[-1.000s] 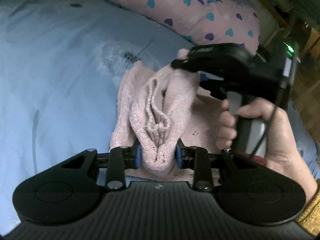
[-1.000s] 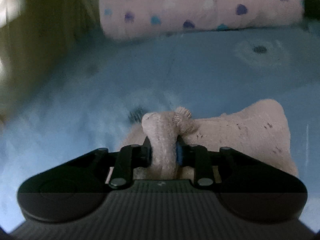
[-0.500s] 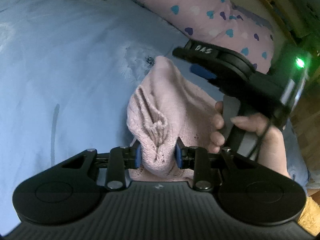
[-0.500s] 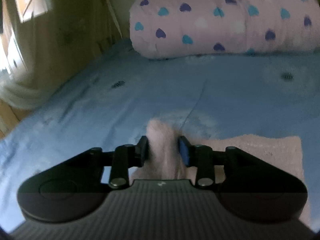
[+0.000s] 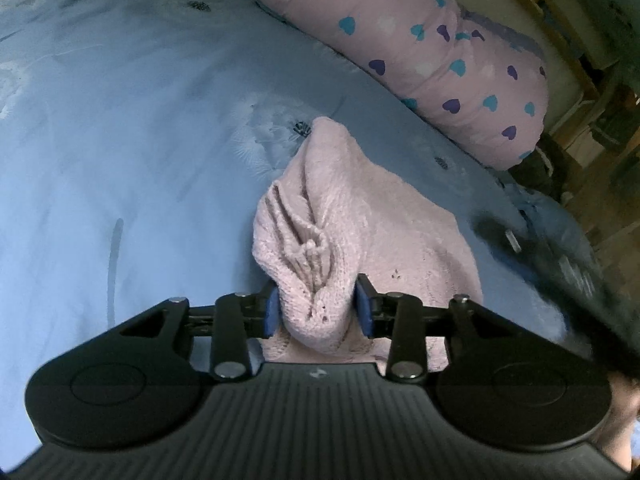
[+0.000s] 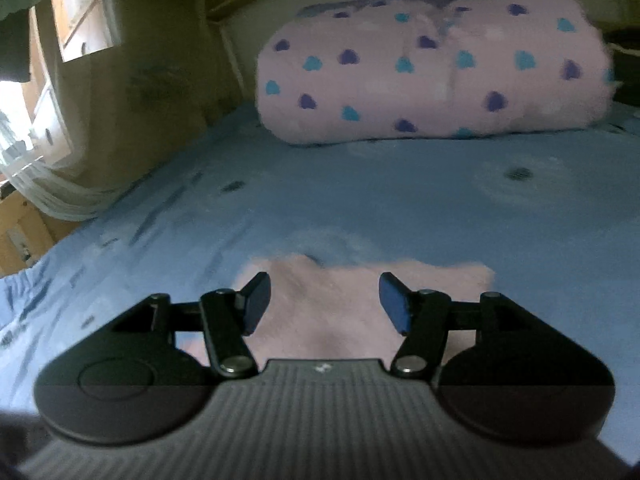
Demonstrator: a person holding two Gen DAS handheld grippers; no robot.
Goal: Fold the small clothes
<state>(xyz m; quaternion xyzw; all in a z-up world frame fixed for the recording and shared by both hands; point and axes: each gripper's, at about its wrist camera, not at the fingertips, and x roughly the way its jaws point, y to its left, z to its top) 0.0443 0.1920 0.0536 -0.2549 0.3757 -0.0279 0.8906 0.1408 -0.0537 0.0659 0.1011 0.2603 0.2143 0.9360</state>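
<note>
The left gripper [image 5: 316, 314], opening, pinches a bunched pale pink knitted garment [image 5: 344, 216] reaching toward 12 o'clock; the right gripper [image 6: 324, 304], jaws widening, is empty.

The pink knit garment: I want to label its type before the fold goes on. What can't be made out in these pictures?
- Pink knit garment: left wrist view, its near edge is hidden behind the left claw, whose jaws are opening around a bunched fold.
- Right wrist view: blur wipes out the knit; right claw, jaws opening and empty, covers the near part.
- Right claw in the left wrist view: a dark motion smear.
</note>
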